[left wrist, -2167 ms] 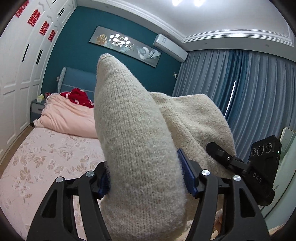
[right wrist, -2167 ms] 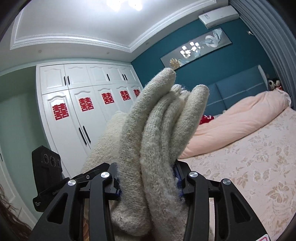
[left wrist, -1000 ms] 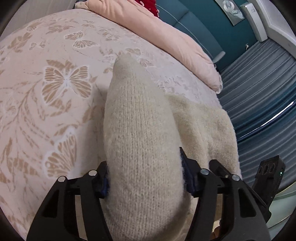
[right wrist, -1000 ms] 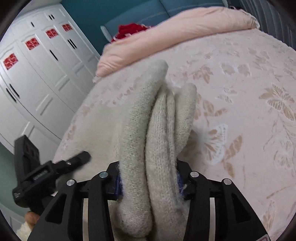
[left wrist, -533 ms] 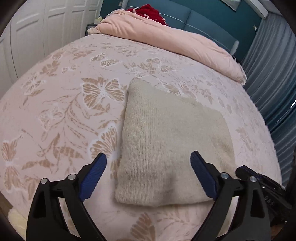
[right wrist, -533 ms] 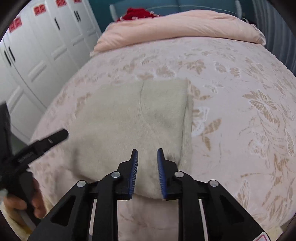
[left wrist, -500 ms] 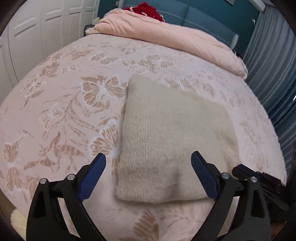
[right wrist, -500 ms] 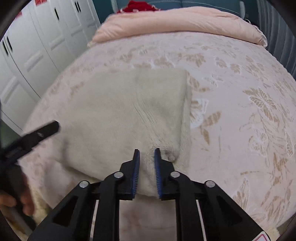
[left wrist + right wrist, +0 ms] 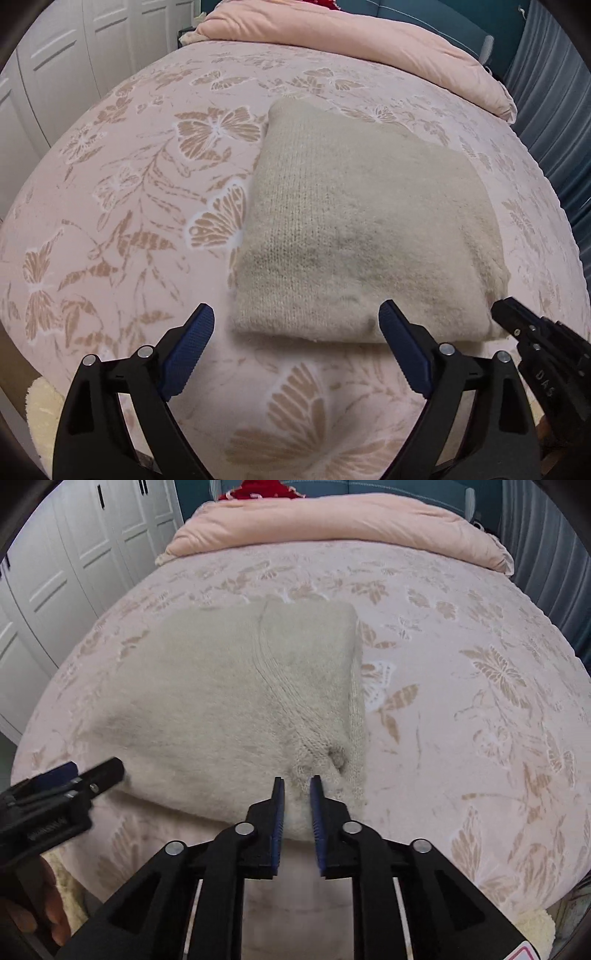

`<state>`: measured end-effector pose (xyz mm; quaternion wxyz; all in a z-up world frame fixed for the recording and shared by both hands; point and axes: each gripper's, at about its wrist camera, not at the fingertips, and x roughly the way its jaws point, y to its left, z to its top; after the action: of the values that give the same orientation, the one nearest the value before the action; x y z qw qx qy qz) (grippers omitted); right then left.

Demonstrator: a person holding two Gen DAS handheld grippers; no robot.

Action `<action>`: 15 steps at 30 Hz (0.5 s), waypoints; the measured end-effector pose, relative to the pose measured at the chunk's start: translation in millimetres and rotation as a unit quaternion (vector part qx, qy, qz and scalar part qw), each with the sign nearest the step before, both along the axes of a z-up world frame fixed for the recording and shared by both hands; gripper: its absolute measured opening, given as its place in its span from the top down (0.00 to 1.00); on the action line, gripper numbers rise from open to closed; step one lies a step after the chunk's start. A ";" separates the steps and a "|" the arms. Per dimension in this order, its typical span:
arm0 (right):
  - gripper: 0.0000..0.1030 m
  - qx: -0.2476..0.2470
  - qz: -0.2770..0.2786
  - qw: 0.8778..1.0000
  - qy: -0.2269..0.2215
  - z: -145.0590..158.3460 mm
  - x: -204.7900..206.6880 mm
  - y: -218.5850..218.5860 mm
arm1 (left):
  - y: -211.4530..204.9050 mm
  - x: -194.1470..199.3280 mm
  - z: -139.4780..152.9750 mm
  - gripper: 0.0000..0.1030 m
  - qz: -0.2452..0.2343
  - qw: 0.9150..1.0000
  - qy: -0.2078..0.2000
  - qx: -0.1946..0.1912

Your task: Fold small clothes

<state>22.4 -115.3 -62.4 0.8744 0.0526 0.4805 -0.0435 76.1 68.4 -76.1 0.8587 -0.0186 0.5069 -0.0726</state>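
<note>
Jaws, left gripper [image 9: 293,334]: spread wide, blue pads clear of the cloth, nothing between them but bedspread and the near edge of the garment.

Jaws, right gripper [image 9: 296,794]: a narrow gap, opening at this moment; the near hem of the knit shows in that gap, yet the pads do not appear to press on it.

Item: one cream, fuzzy knitted garment [image 9: 354,236], folded to a rough rectangle, lying flat on the bed near its foot edge. A ribbed seam runs diagonally down its right part in the right wrist view, ending in a small puckered tuft close to the right gripper.

Support: bed with a pale pink bedspread printed with tan butterflies [image 9: 122,206]; a rolled peach duvet [image 9: 332,520] lies across the head end, well apart from the garment.

Surroundings: white wardrobe doors [image 9: 74,554] to one side, blue curtains [image 9: 554,554] to the other.

Condition: fold looks complete or nearly so (a judgement only).

Risks: loose fuzzy fibres may snag on the right pads as they draw away, dragging the hem and spoiling the fold. The garment sits close to the bed's edge, so any tug toward the person could slide it off.
</note>
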 end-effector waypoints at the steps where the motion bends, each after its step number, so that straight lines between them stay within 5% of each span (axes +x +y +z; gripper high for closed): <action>1: 0.60 -0.002 -0.001 1.000 -0.013 8.7 -6.5 2.8 | -1.9 -5.3 5.4 0.12 -0.002 1.000 -0.009 0.008; 2: 0.47 -0.009 -0.010 1.000 -0.027 16.4 -14.7 4.9 | -4.1 -10.3 10.4 0.10 -0.004 1.000 -0.017 0.015; 5: 0.27 -0.024 -0.048 0.996 -0.069 31.9 -40.9 5.4 | -10.6 -24.5 22.6 0.08 -0.012 0.999 -0.028 0.017; 8: 0.20 -0.044 -0.067 0.993 -0.084 35.8 -63.3 7.3 | -14.9 -40.8 33.0 0.04 -0.010 0.999 -0.045 0.003; 12: 0.16 -0.079 -0.084 0.990 -0.085 30.4 -82.4 7.3 | -26.4 -59.5 38.3 0.04 -0.015 0.997 -0.072 0.031; 15: 0.16 -0.057 -0.088 0.992 -0.076 27.4 -89.9 2.6 | -33.7 -70.2 38.1 0.04 -0.015 0.995 -0.082 0.056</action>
<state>-67.4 -112.7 -35.0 0.9029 0.0473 0.4026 -0.1433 5.9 34.8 -38.0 0.8960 0.0429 0.4381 -0.0585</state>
